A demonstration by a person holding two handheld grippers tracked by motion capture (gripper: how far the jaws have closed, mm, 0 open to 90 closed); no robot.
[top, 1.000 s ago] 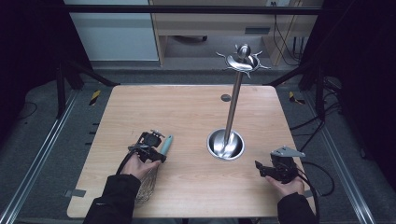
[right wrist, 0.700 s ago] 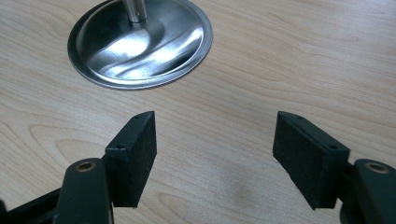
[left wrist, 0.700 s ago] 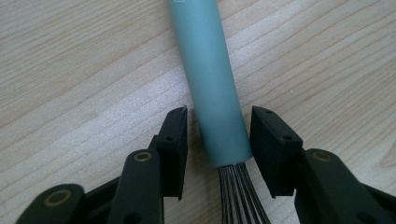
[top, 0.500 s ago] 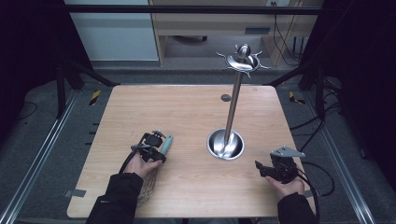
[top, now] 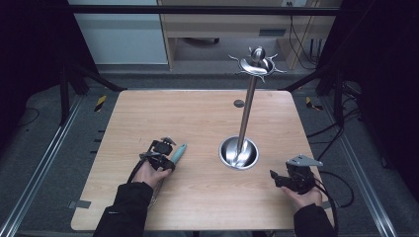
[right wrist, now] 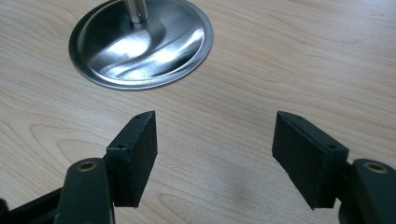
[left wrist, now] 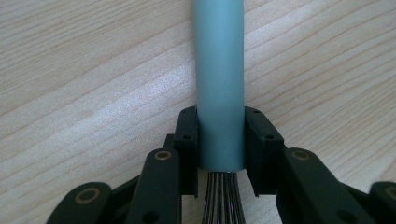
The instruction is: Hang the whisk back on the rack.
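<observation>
Teal plastic forms the handle of the whisk [left wrist: 219,88], the one thing in hand. In the left gripper view the two black fingers [left wrist: 187,140] of the left gripper [left wrist: 219,140] press on either side of this round handle, close to the end where the bundle of steel wires comes out; the jaws have just been closing on it and now clamp it. The handle runs straight up toward twelve o'clock in that view, and the wires leave toward six o'clock between the linkages.

Seen from the high view, the whisk [top: 177,154] lies low over the tabletop [top: 197,118], its long axis slanted: the handle's free end points to about one o'clock, the wire end trails to about seven o'clock beneath the left hand. It sits at about eight o'clock from the stand [top: 239,150], near it but apart.

Counted: one whisk, one steel stand with a round dished base, an upright pole and a crown of hooks at the top, and two grippers.

At about four o'clock from the stand's base, the right gripper [top: 284,178] is held near the tabletop's front edge. In the right gripper view its fingers [right wrist: 135,154] stand apart over bare wood with nothing between them, the dished base at eleven o'clock.
</observation>
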